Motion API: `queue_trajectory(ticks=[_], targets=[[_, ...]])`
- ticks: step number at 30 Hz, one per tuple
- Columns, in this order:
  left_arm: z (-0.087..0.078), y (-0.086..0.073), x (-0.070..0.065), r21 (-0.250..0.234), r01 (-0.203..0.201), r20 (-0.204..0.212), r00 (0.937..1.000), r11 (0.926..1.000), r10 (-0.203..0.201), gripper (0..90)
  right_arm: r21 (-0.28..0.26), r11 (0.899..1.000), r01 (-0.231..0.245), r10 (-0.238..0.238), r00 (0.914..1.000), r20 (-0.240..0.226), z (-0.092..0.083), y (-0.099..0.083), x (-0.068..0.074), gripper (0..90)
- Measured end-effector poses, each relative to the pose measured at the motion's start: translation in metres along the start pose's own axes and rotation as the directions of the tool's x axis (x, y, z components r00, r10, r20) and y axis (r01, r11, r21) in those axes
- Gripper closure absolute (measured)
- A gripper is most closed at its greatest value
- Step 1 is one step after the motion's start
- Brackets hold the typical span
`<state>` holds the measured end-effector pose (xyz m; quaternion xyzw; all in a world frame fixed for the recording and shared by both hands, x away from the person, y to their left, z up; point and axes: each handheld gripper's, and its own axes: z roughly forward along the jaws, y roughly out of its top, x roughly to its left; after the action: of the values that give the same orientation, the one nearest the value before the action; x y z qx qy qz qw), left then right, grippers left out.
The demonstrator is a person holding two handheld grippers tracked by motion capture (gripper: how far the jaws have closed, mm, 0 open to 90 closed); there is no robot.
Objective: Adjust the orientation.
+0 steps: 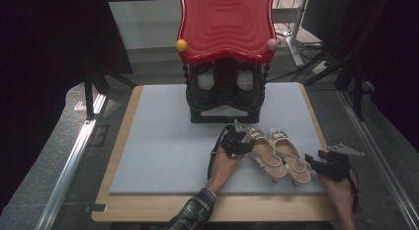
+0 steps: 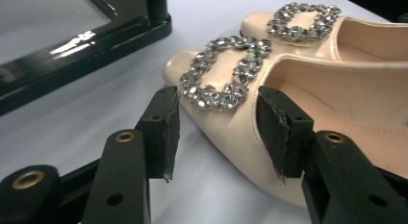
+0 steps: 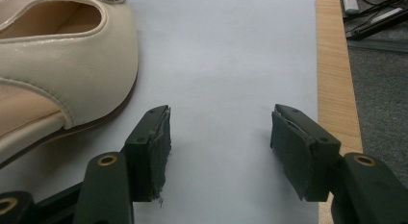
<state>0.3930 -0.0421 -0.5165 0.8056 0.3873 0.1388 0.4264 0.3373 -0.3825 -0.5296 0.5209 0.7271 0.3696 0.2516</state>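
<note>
Left tongs (image 2: 219, 132) stood released around the near shoe's (image 2: 250, 118) toe; right tongs (image 3: 219, 152) gaped empty near the mat's (image 1: 163, 156) right edge, shoes pointing toward the rack (image 1: 225, 99).

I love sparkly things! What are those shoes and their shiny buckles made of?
The cream shoes look like smooth leather or a leather look-alike: a soft sheen and neat folded edges. The buckles seem to be metal frames set with clear rhinestones, glass or plastic, since each little stone glints. The mat beneath looks like matte grey foam.
</note>
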Motion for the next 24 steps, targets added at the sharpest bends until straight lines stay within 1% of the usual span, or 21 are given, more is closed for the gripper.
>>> queue_trajectory(ticks=[2,3,4,5,6,8,10,13,15,17,18,19,21,22,23,24], targets=[[0.0,0.0,-0.001,0.0,0.005,0.005,1.0,1.0,-0.005,52.4,0.001,1.0,-0.002,0.002,1.0,0.0,0.0,0.0,0.0,39.4],[-0.001,0.001,-0.001,0.003,-0.007,0.004,1.0,1.0,0.007,52.5,0.002,1.0,-0.001,0.001,1.0,0.0,0.0,0.0,0.0,39.5],[0.0,0.002,-0.002,0.011,-0.02,-0.009,0.9998,0.9997,0.02,51.4,0.002,1.0,-0.001,0.001,1.0,0.0,0.0,0.0,0.0,39.5],[0.0,0.004,-0.001,0.018,-0.029,-0.013,0.9995,0.9994,0.029,51.0,0.002,1.0,-0.001,0.001,1.0,0.0,0.0,0.0,0.0,39.4],[0.001,0.006,0.001,0.027,-0.036,-0.017,0.9992,0.999,0.036,51.2,0.001,1.0,-0.001,0.001,1.0,0.0,0.0,0.0,0.0,39.4],[0.001,0.007,0.004,0.028,-0.041,-0.025,0.9988,0.9988,0.041,51.2,0.001,1.0,-0.001,0.001,1.0,0.0,0.0,0.0,0.0,39.4],[0.001,0.007,0.007,0.023,-0.037,-0.017,0.9991,0.999,0.038,50.5,0.001,1.0,-0.002,0.002,1.0,-0.001,0.0,0.0,0.0,39.5],[0.001,0.007,0.011,0.022,-0.033,-0.025,0.9991,0.9992,0.033,48.1,0.001,1.0,-0.004,0.004,1.0,-0.003,0.0,0.0,0.0,39.4],[0.001,0.007,0.015,0.026,-0.015,-0.033,0.9993,0.9996,0.016,47.5,0.001,1.0,-0.002,0.002,1.0,-0.001,0.0,0.0,0.0,39.4],[0.0,0.008,0.015,0.029,-0.007,-0.031,0.9995,0.9995,0.008,46.5,0.001,1.0,-0.002,0.002,1.0,-0.001,0.0,0.0,0.0,39.4],[-0.001,0.008,0.012,0.033,-0.015,-0.045,0.9989,0.9993,0.016,46.5,0.001,1.0,-0.002,0.002,1.0,-0.001,0.0,0.0,0.0,39.4],[-0.001,0.008,0.01,0.033,-0.014,-0.04,0.9991,0.9994,0.015,45.6,0.001,1.0,-0.003,0.003,1.0,-0.001,0.0,0.0,0.0,39.5],[-0.003,0.007,0.007,0.03,0.001,-0.002,1.0,0.9995,-0.001,39.7,0.001,1.0,-0.004,0.004,1.0,-0.001,0.0,0.0,0.0,39.4],[-0.004,0.006,0.003,0.026,0.014,0.012,0.9998,0.9996,-0.014,38.0,0.001,1.0,-0.004,0.004,1.0,-0.001,0.0,0.0,0.0,39.4],[-0.005,0.005,-0.001,0.026,0.015,0.024,0.9996,0.9996,-0.015,34.4,0.001,1.0,-0.003,0.003,1.0,-0.001,0.0,0.0,0.0,39.4],[-0.007,0.004,-0.005,0.013,0.019,0.021,0.9996,0.9997,-0.019,32.1,0.001,1.0,-0.002,0.002,1.0,-0.001,0.0,0.0,0.0,39.4]])
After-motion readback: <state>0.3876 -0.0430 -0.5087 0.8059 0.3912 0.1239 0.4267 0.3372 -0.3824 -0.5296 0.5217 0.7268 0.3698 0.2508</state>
